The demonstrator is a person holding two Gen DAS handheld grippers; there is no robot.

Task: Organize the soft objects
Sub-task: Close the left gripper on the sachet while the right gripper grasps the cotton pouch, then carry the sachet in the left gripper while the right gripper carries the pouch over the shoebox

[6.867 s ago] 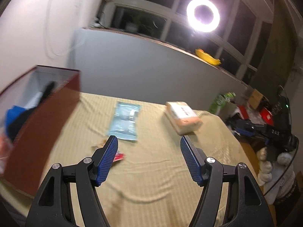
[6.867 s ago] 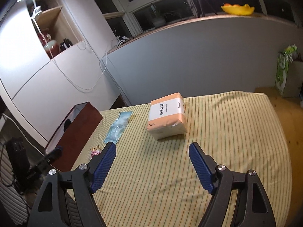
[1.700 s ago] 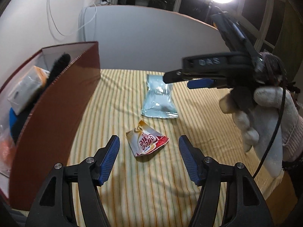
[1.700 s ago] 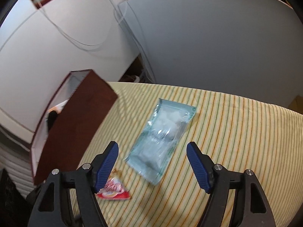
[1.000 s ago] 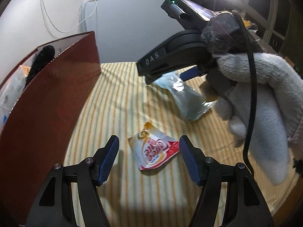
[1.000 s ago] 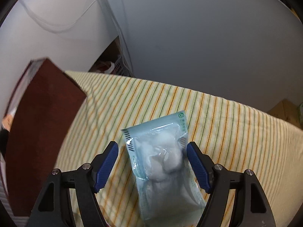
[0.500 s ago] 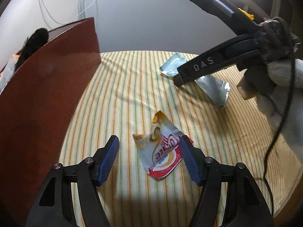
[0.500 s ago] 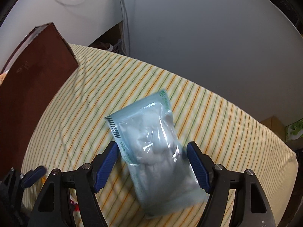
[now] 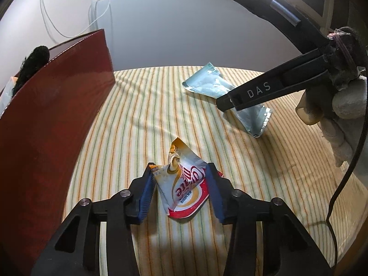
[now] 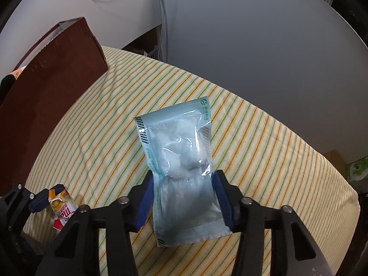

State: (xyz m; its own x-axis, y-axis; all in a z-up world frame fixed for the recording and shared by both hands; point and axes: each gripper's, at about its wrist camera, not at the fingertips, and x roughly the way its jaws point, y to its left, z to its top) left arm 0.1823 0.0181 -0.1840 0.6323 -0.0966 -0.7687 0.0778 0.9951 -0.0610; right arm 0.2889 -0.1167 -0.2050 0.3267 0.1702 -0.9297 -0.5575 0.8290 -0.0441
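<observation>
A crumpled red, yellow and white sachet [image 9: 181,186] lies on the striped cloth. My left gripper [image 9: 179,172] is closing; both blue pads touch the sachet's sides and it buckles upward between them. In the right wrist view a pale blue plastic packet [image 10: 179,147] with white padding inside lies on the cloth. My right gripper [image 10: 184,177] is closing too, and its pads pinch the packet at its waist. The left wrist view shows the same packet [image 9: 207,85] under the right gripper's black fingers [image 9: 232,101]. The sachet [image 10: 62,207] also shows at the lower left of the right wrist view.
A tall dark red box [image 9: 46,115] stands open at the left, with a black fuzzy thing [image 9: 32,62] sticking out. A grey panel [image 9: 184,34] backs the striped table [image 9: 138,115]. A gloved hand [image 9: 340,115] and a black cable [image 9: 345,179] are at the right.
Both grippers' jaws have narrowed onto their things. The sachet has buckled up between the left pads. The right gripper has slid over the packet, now pinched at its waist.
</observation>
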